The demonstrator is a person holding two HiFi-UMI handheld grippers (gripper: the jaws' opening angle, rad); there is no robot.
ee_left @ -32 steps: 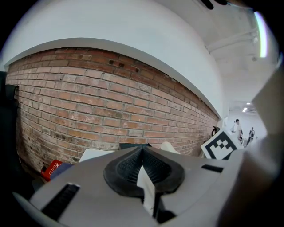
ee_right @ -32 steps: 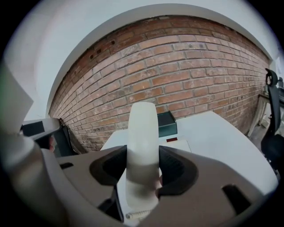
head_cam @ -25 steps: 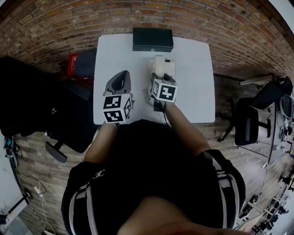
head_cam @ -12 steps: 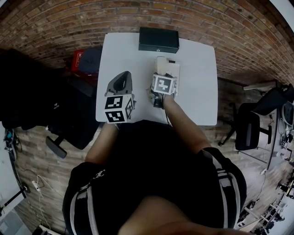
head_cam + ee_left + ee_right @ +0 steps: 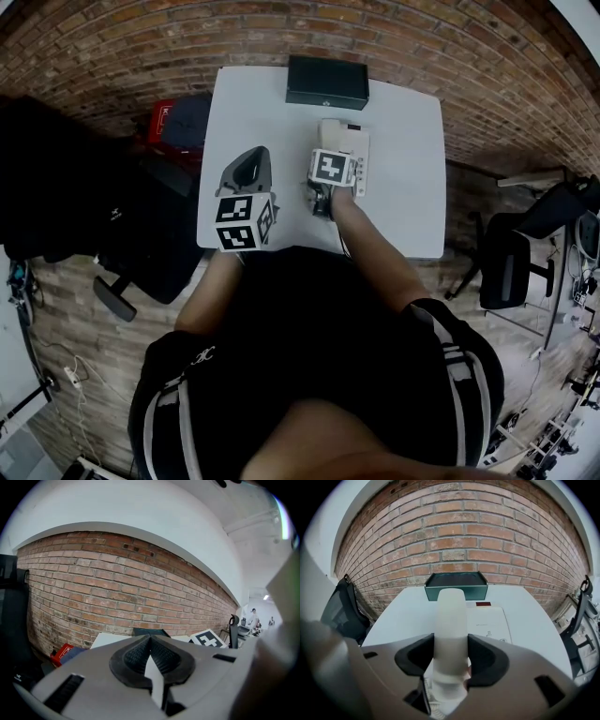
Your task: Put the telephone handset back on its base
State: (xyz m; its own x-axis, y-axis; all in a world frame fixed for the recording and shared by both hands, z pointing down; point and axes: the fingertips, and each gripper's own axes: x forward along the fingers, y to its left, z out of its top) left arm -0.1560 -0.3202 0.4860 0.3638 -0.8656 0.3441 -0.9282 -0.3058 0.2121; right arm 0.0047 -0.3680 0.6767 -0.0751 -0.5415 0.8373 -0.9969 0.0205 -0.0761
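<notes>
A white handset point(image 5: 451, 630) stands between the jaws of my right gripper point(image 5: 451, 656), which is shut on it. The handset points away from me, over the left part of the white telephone base point(image 5: 490, 623). In the head view the right gripper point(image 5: 329, 152) hangs over the base point(image 5: 359, 150) on the white table point(image 5: 403, 187), and its marker cube hides most of the handset. A coiled cord point(image 5: 432, 708) hangs below the handset. My left gripper point(image 5: 246, 167) hovers over the table's left side, shut and empty; its pads meet in the left gripper view point(image 5: 150, 641).
A dark flat box point(image 5: 327, 82) lies at the table's far edge, just beyond the base point(image 5: 456, 585). A brick wall rises behind it. A black chair point(image 5: 112, 216) and a red item point(image 5: 161, 120) are to the left, another chair point(image 5: 511, 258) to the right.
My right gripper has carried the handset forward over the base and levelled out. The left gripper has stayed where it was.
</notes>
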